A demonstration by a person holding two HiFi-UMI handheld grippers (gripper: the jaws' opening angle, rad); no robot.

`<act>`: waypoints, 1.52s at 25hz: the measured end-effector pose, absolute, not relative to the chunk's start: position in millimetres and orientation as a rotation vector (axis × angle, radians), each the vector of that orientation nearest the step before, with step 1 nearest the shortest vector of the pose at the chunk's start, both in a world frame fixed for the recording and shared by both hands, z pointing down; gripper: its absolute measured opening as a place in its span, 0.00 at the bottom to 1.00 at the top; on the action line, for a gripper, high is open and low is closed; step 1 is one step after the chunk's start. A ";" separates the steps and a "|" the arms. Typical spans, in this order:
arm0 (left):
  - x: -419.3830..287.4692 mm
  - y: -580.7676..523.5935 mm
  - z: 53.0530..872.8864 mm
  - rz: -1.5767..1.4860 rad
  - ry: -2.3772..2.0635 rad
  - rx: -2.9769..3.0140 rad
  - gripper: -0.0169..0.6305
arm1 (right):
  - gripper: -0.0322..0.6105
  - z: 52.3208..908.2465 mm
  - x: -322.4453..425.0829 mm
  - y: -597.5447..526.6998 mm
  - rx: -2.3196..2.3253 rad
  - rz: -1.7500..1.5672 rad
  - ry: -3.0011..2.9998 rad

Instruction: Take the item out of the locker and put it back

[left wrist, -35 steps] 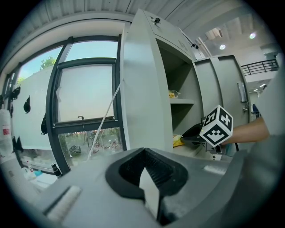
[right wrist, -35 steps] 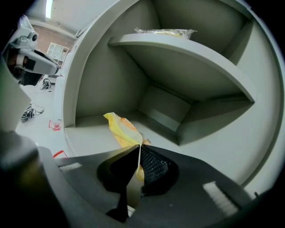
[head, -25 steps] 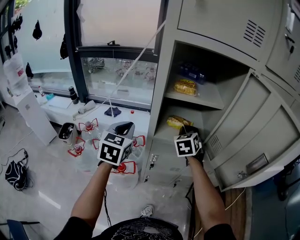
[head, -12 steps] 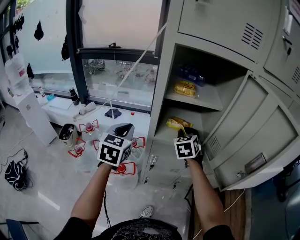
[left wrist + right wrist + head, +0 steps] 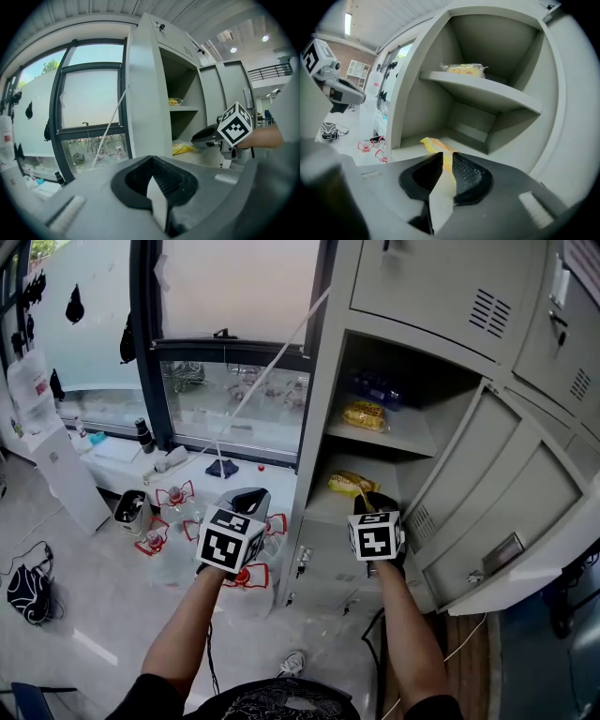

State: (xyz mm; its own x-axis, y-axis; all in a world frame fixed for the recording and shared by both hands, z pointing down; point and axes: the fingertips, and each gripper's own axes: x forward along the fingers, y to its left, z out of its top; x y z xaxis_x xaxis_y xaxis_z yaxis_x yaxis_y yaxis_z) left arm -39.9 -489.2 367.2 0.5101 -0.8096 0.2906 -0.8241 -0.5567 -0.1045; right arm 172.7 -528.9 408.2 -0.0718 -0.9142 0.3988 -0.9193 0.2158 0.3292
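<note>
A yellow snack packet (image 5: 345, 484) lies on the lower shelf (image 5: 319, 507) of the open grey locker. My right gripper (image 5: 368, 502) reaches into that compartment. In the right gripper view it (image 5: 447, 161) is shut on the near end of the yellow packet (image 5: 436, 146), which sticks out forward between the pads. My left gripper (image 5: 242, 499) hangs in front of the locker's left side, outside it. In its own view the left gripper (image 5: 154, 183) is shut with nothing in it. The right gripper (image 5: 220, 133) and the packet (image 5: 182, 148) also show there.
The upper shelf holds another yellow packet (image 5: 364, 415) and a blue one (image 5: 380, 387). The locker door (image 5: 487, 512) stands open to the right. Large water bottles with red handles (image 5: 173, 512) stand on the floor to the left, below a window (image 5: 234, 399).
The head view has tilted slightly. Both grippers stay at about the same places, the right one still at the packet.
</note>
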 end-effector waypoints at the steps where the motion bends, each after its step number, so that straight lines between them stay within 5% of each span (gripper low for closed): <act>1: -39.3 -487.4 366.8 0.477 -1.453 2.692 0.03 | 0.18 405.8 173.2 -525.7 1.698 0.014 -1.981; 38: -52.7 -392.6 366.3 0.429 -1.391 2.733 0.03 | 0.10 344.0 150.5 -373.4 1.849 0.150 -2.290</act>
State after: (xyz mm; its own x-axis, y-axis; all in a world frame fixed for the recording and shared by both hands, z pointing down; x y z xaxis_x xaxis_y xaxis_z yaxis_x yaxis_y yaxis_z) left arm -52.7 -392.6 366.3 0.5585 -0.7861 0.2648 -0.7987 -0.5958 -0.0845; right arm 150.5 -373.4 344.0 -0.2013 -0.9560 0.2134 -0.9756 0.2151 0.0431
